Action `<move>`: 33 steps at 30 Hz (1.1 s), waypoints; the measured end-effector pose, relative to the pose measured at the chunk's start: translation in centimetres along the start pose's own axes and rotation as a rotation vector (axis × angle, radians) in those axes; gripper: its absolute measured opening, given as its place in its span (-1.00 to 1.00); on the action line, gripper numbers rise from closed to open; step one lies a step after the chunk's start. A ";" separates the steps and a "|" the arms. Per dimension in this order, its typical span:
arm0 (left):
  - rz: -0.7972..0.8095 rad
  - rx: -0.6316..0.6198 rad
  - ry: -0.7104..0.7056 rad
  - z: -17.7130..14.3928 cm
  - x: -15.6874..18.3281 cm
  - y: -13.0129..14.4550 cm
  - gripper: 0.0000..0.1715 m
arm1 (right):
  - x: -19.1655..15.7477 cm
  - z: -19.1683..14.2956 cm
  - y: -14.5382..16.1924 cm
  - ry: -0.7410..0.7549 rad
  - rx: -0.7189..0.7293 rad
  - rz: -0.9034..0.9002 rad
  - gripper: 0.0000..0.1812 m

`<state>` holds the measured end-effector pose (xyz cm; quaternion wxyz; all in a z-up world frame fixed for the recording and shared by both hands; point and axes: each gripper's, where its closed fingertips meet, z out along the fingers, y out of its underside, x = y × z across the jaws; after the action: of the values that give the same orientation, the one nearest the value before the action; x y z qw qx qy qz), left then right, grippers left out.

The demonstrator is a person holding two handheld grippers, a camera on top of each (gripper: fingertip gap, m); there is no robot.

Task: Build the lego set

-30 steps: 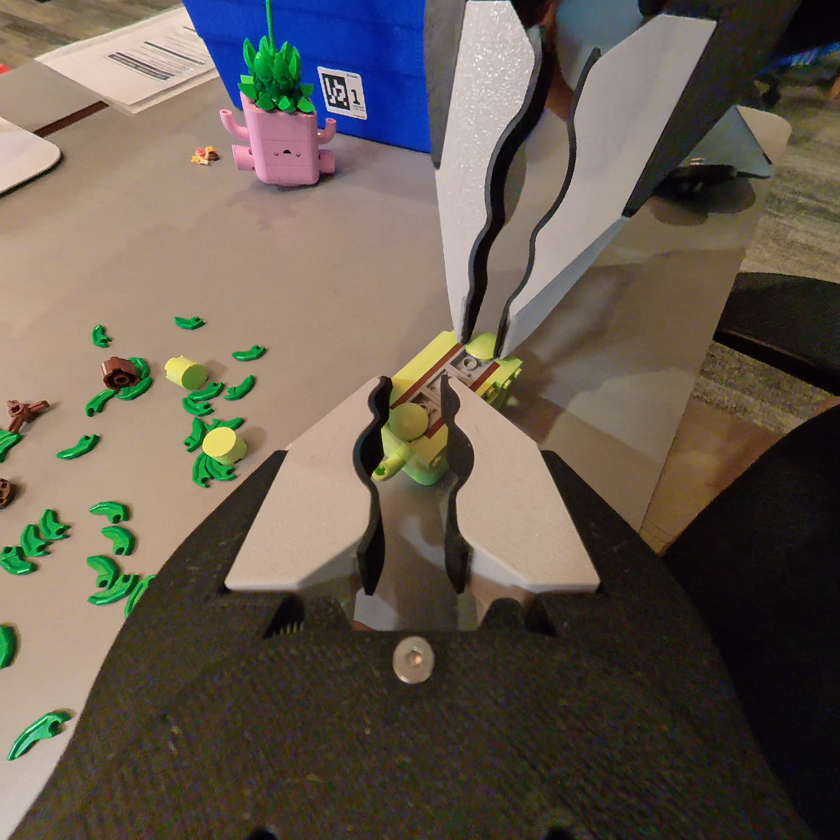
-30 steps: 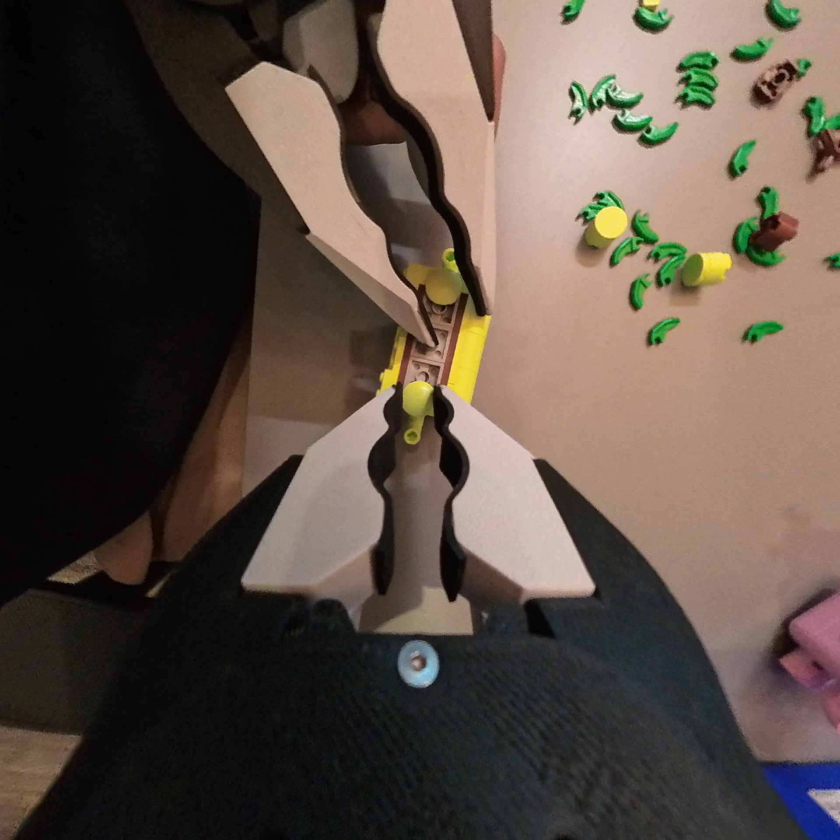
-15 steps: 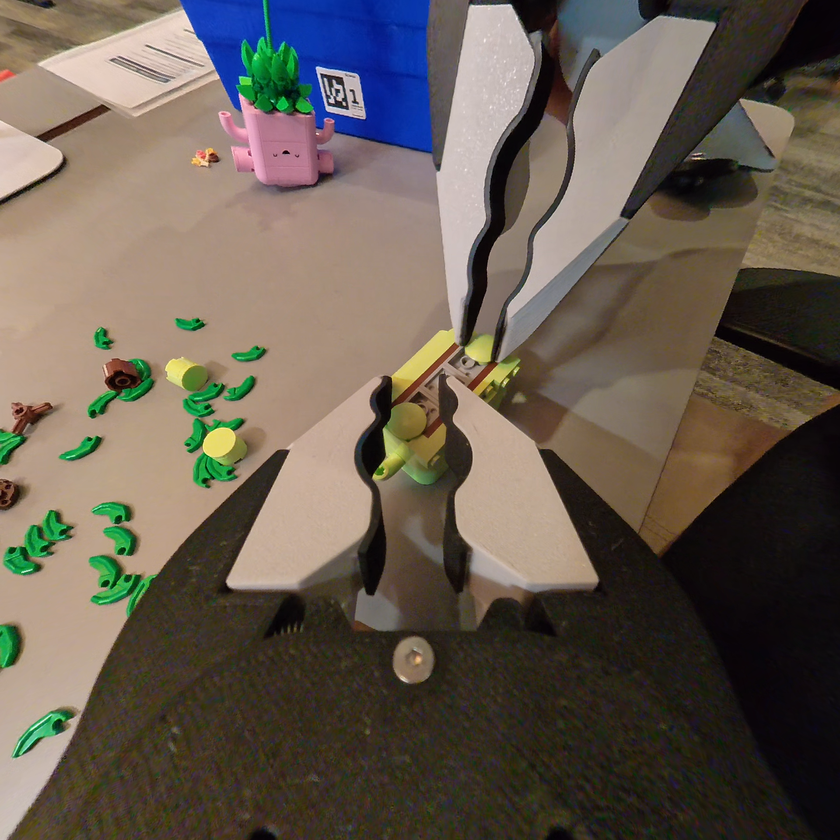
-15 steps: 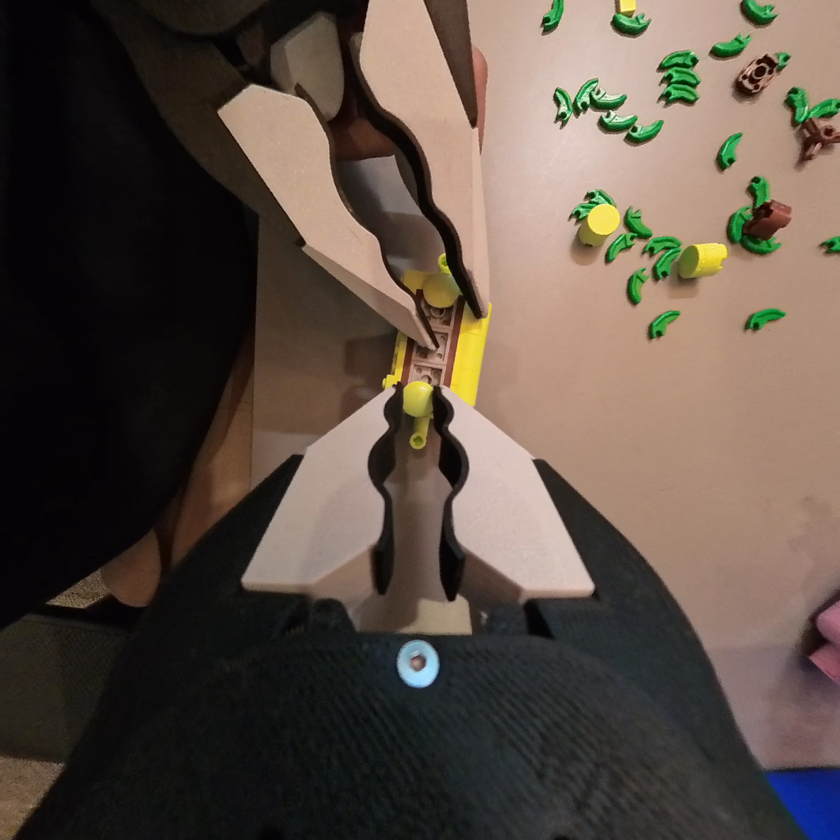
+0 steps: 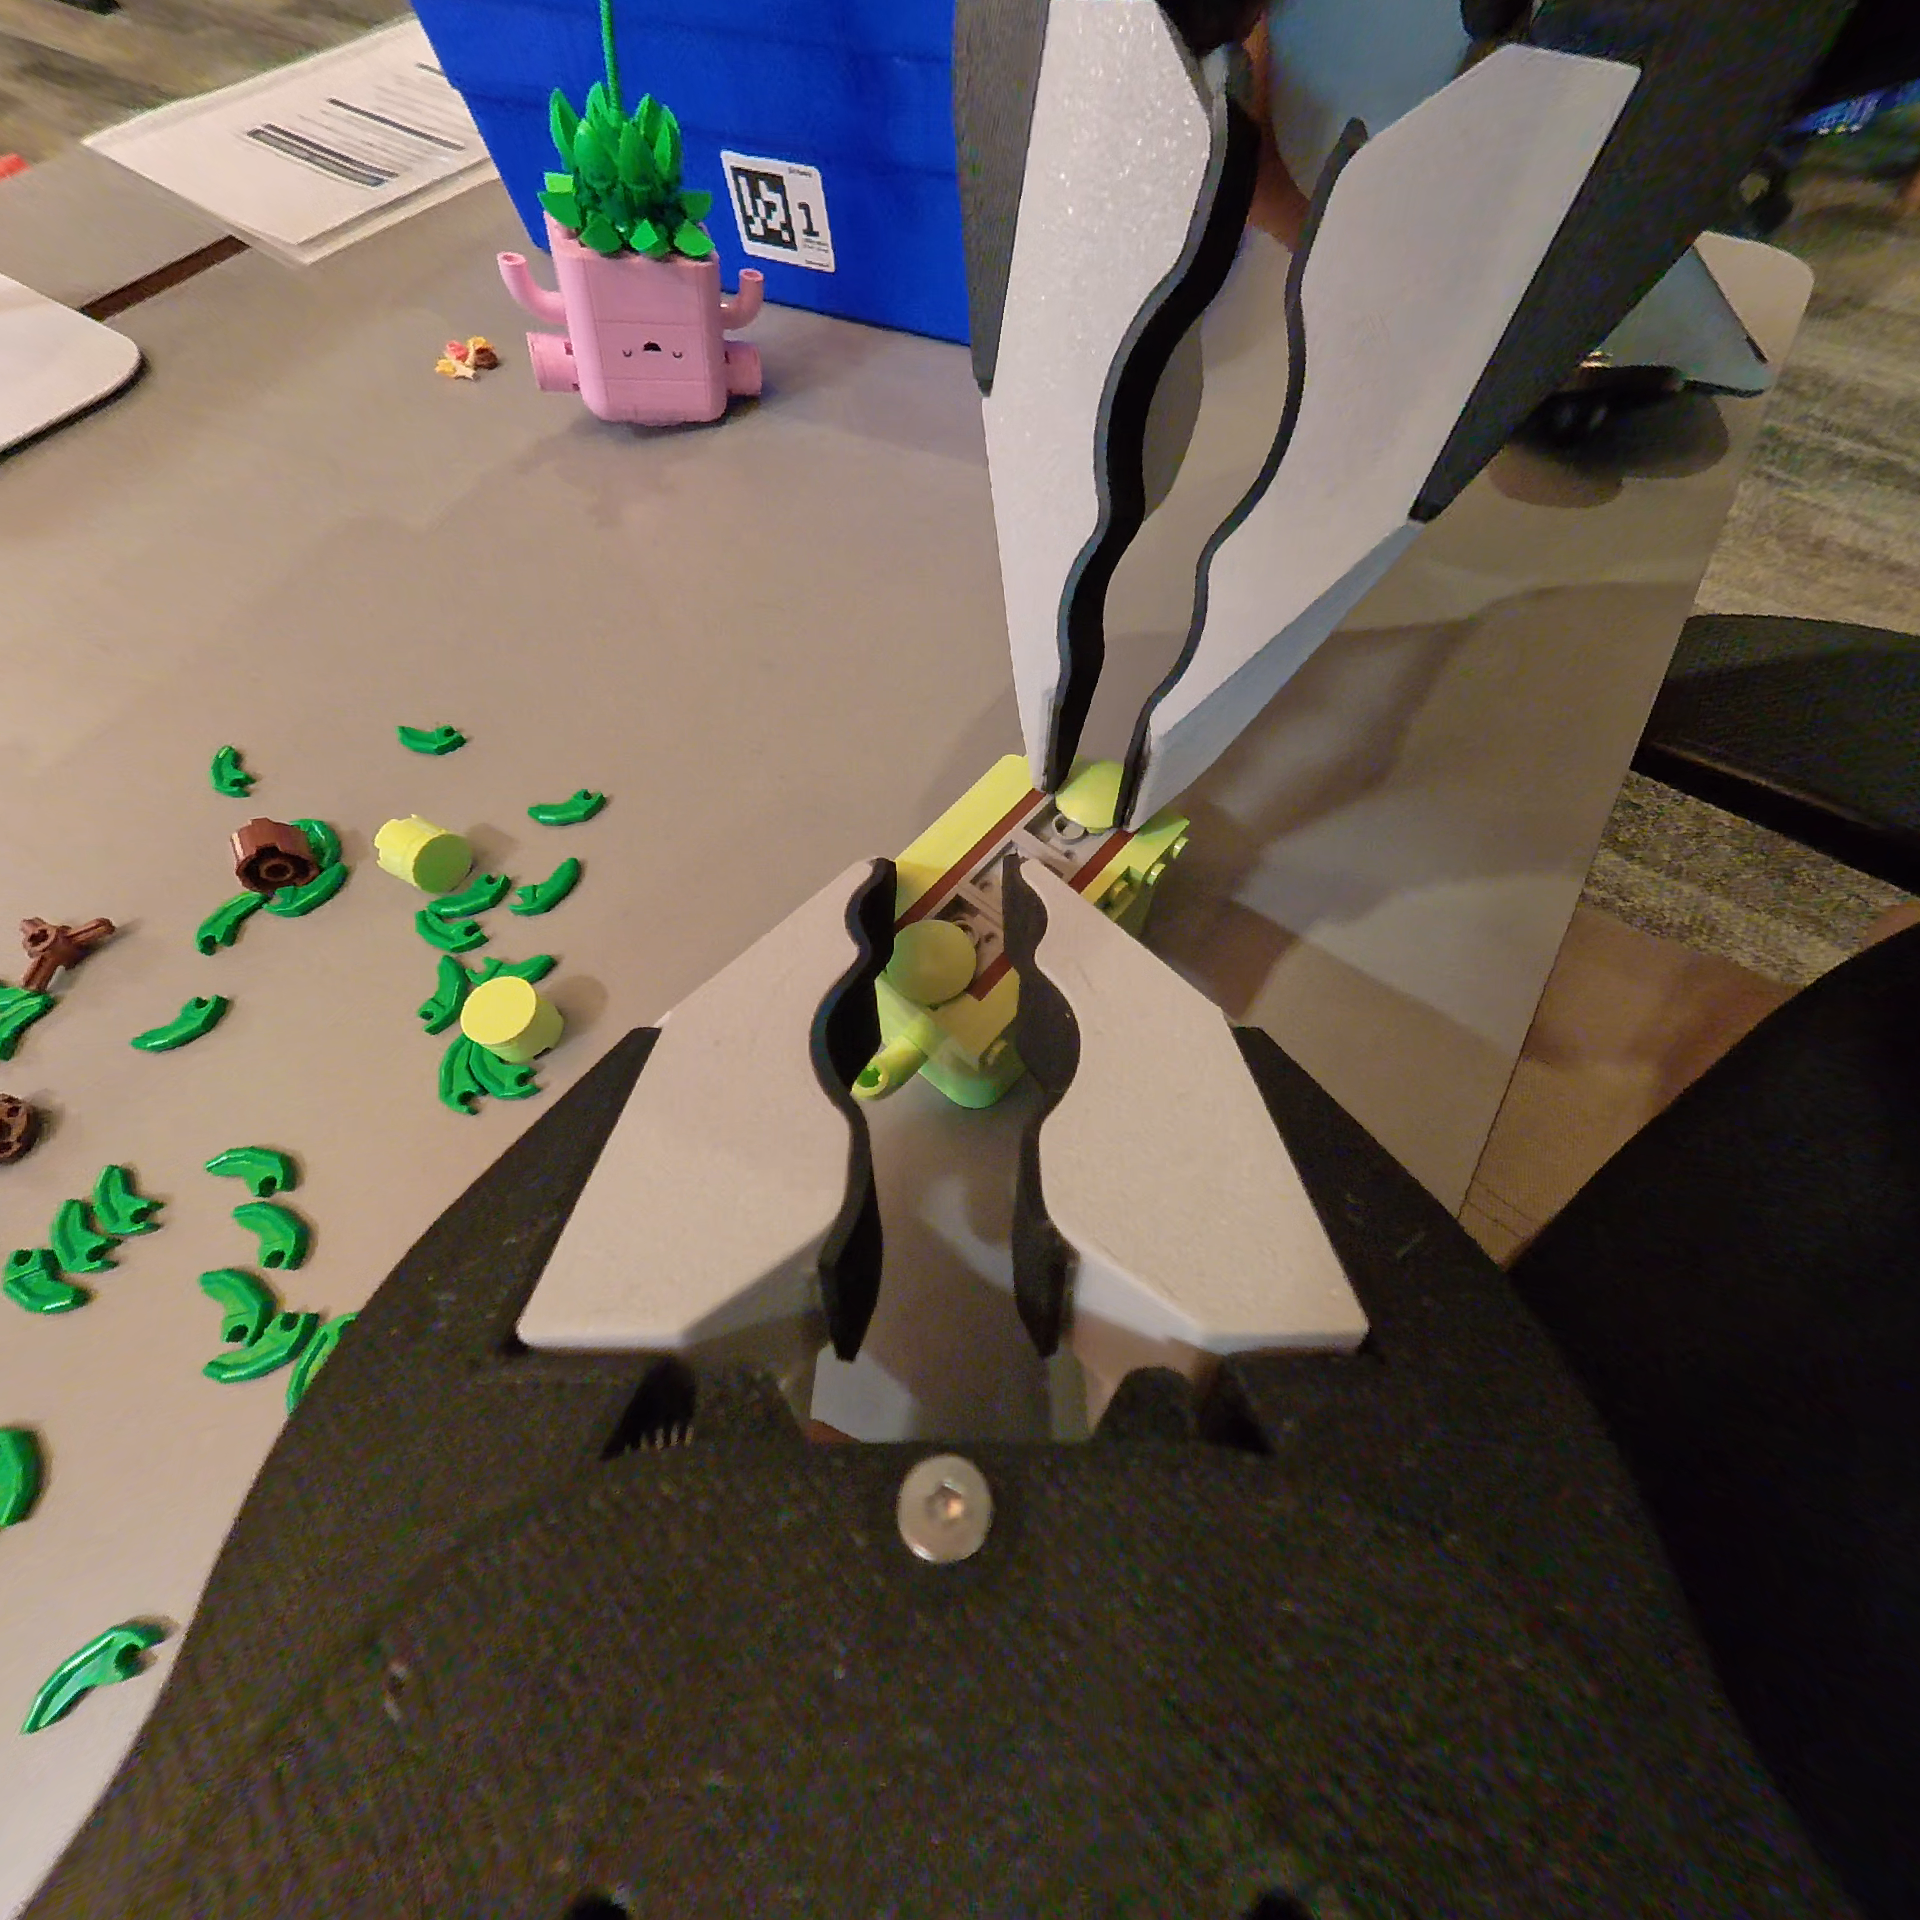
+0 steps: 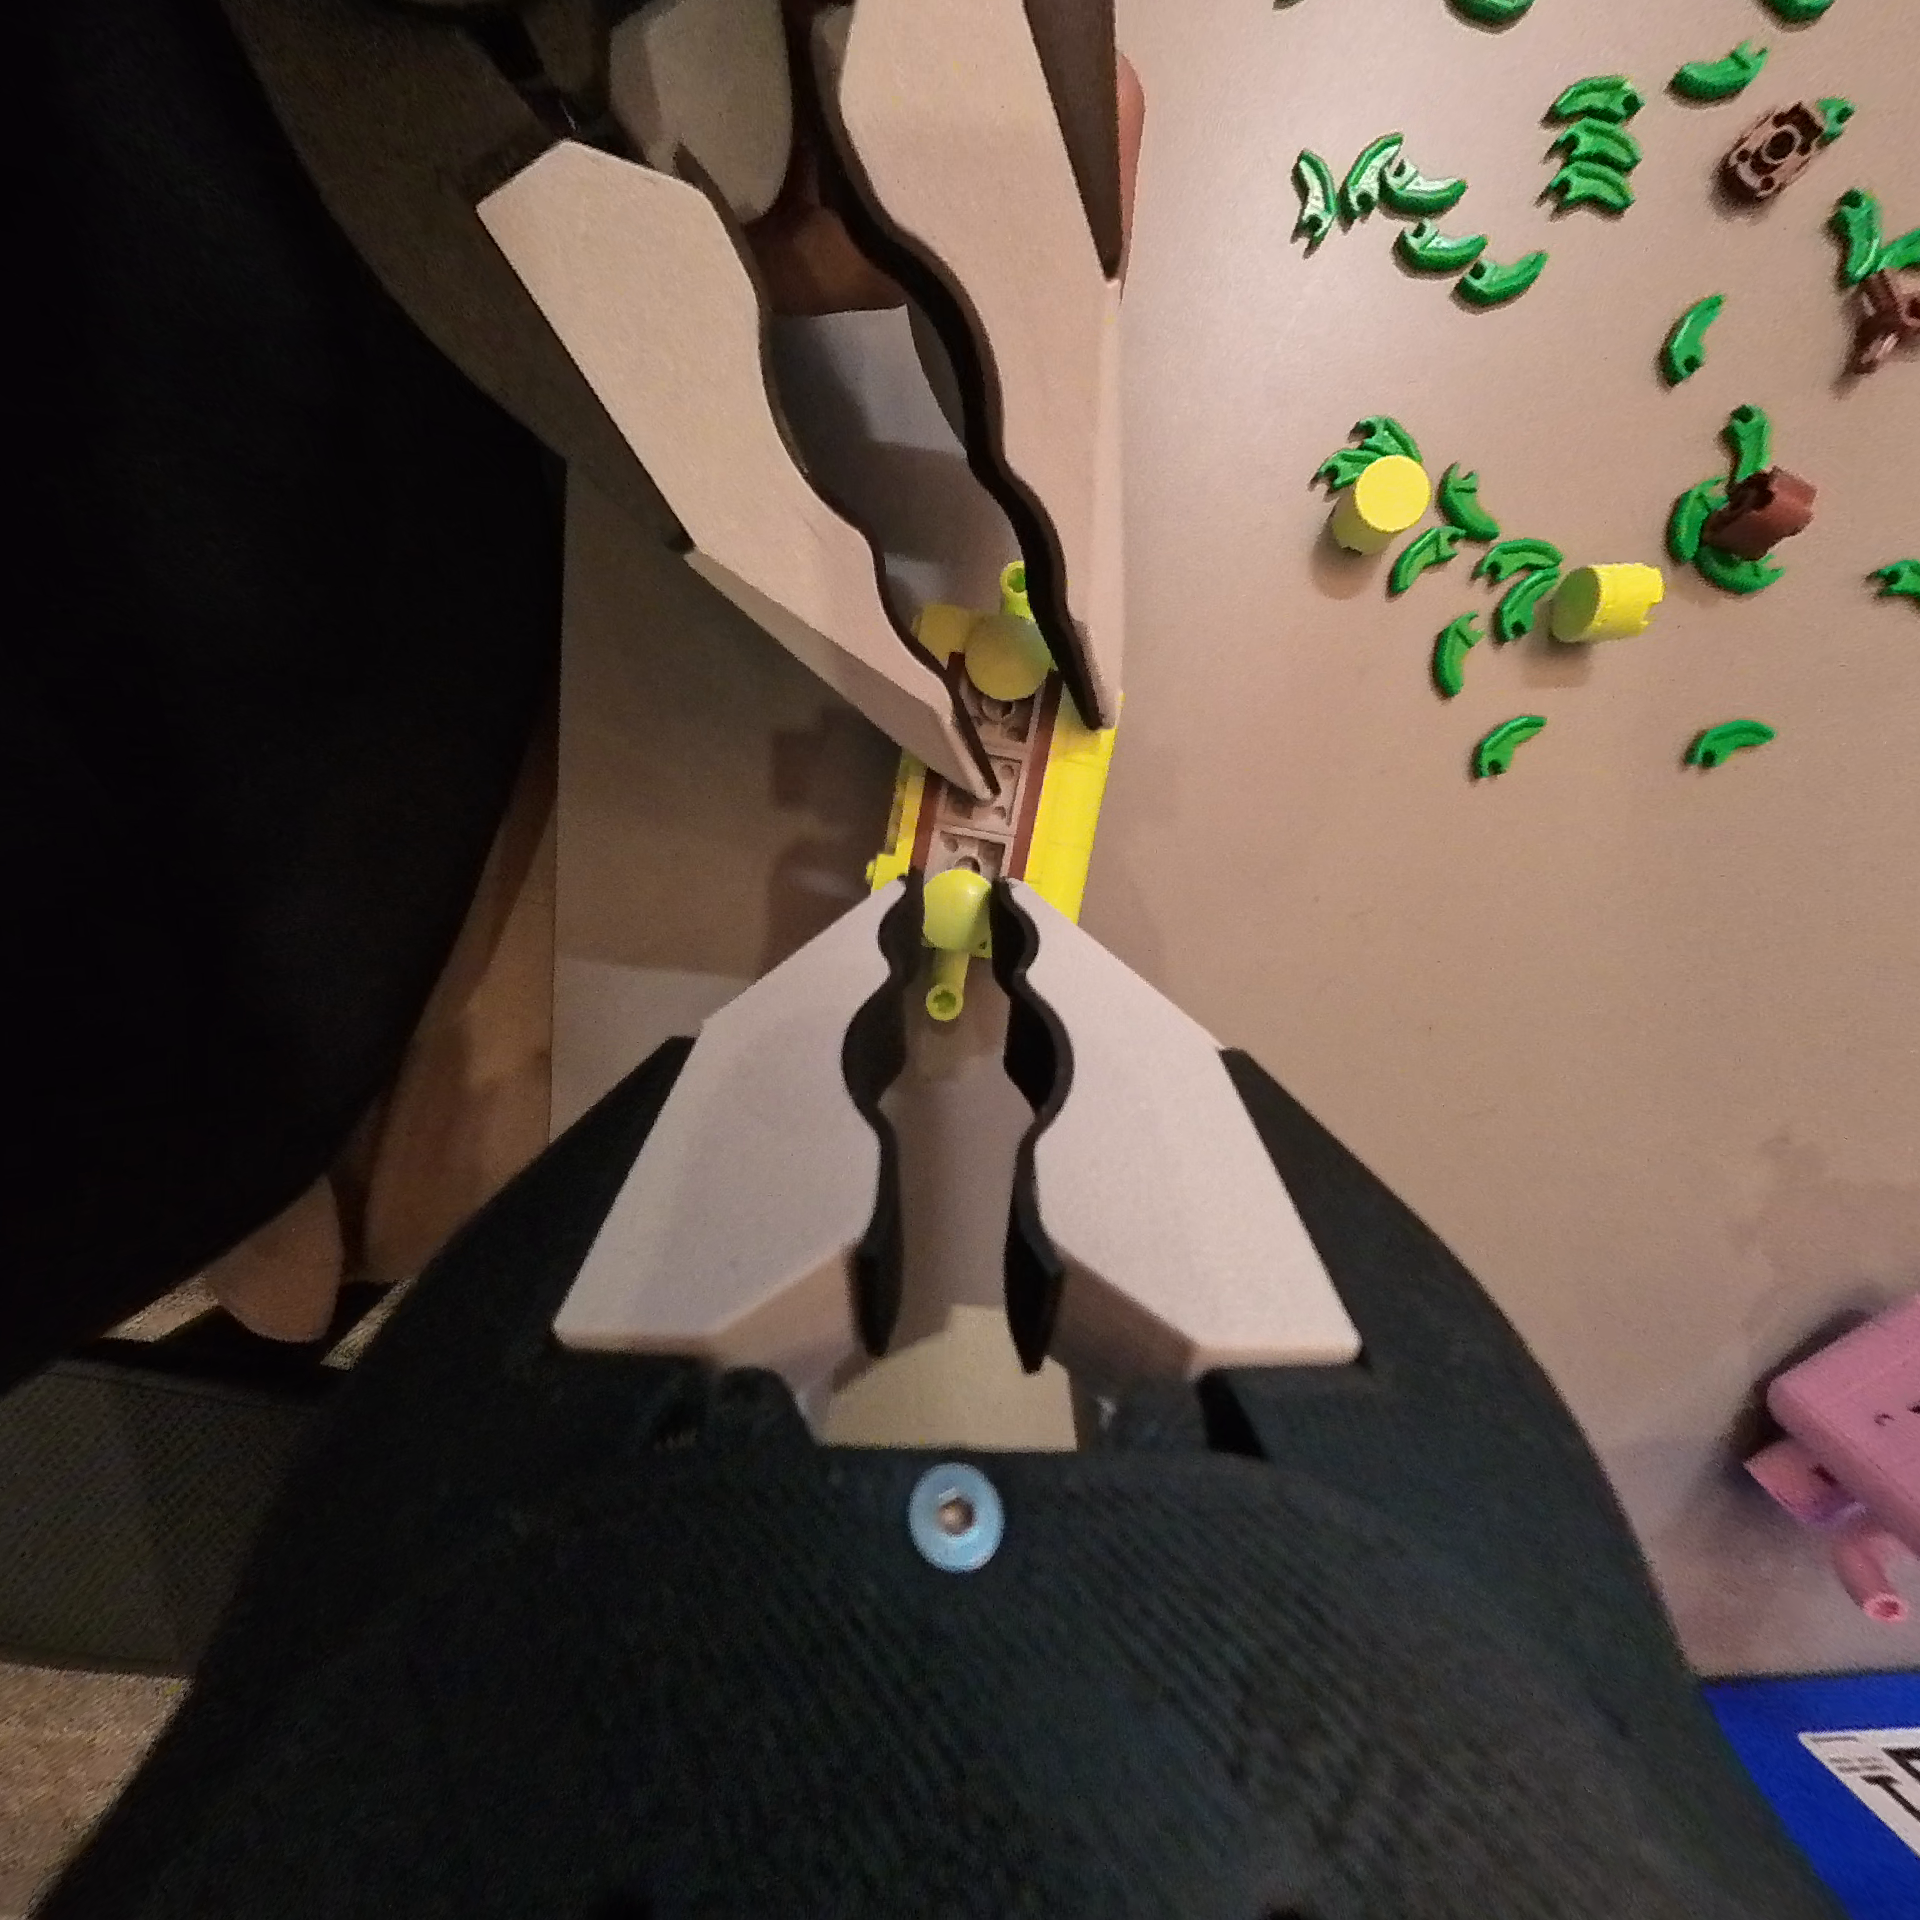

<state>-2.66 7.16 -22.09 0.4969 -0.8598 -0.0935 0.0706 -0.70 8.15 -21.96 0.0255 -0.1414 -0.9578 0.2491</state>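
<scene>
Both grippers are gripping the lime pot (image 5: pixel 1023 894): left gripper (image 5: pixel 940 935) and right gripper (image 6: pixel 951 914) each nearly closed on a dome; green leaves (image 5: pixel 249 1195) beside it are lying unattached.

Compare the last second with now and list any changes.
Nothing visibly changed: the left gripper and the right gripper stay clamped on opposite ends of the lime build, and the loose green leaves lie where they were.
</scene>
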 end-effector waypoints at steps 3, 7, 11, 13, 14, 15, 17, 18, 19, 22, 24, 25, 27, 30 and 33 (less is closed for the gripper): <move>0.000 0.000 0.000 0.0 0.0 0.0 -0.75 | 0.0 0.1 0.1 -0.008 -0.002 0.002 -0.88; -0.002 0.000 -0.001 0.0 0.0 0.0 -0.75 | 0.0 0.1 0.1 -0.010 0.029 0.009 -0.87; -0.005 0.000 0.001 0.0 0.0 0.0 -0.75 | 0.1 0.1 0.1 0.007 0.077 0.023 -0.87; -0.006 0.000 0.001 0.0 0.0 0.0 -0.75 | 0.1 0.1 0.0 0.020 0.099 0.036 -0.87; -0.006 0.000 0.001 0.0 -0.1 0.0 -0.75 | 0.1 0.1 0.0 0.034 0.105 0.034 -0.87; -0.006 0.000 0.000 0.0 -0.1 0.0 -0.75 | 0.1 0.1 -0.1 0.050 0.111 0.032 -0.87; -0.006 -0.001 -0.004 0.0 -0.1 0.0 -0.74 | 0.1 0.0 -0.2 0.086 0.138 0.050 -0.88; -0.006 0.000 -0.008 0.0 -0.2 0.0 -0.74 | 0.2 -0.1 -0.3 0.108 0.162 0.061 -0.87; -0.006 -0.001 -0.009 0.0 -0.2 0.0 -0.74 | 0.2 -0.2 -0.4 0.125 0.196 0.077 -0.83; -0.001 0.000 -0.014 0.0 -0.2 0.0 -0.74 | 0.8 -2.0 -1.5 0.177 0.371 0.191 -0.60; 0.001 0.000 -0.017 0.0 -0.2 0.0 -0.74 | 2.7 -3.3 -0.9 0.276 0.460 0.326 -0.62; 0.001 0.001 -0.019 0.0 -0.2 0.0 -0.74 | 4.0 -3.5 0.4 0.344 0.459 0.415 -0.62; 0.001 0.002 -0.024 0.0 -0.2 0.0 -0.73 | 6.2 -2.8 3.9 0.478 0.386 0.578 -0.54; -0.001 0.002 -0.029 0.0 -0.4 -0.1 -0.70 | 7.8 -1.3 6.5 0.605 0.337 0.664 -0.45; -0.011 0.005 -0.033 -0.1 -0.6 -0.3 -0.70 | 9.0 -0.2 6.8 0.649 0.323 0.675 -0.41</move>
<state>-3.24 7.10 -21.73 0.4977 -0.8568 -0.1064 0.0824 -7.51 16.51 -25.24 0.2621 -0.5082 -0.7504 0.3316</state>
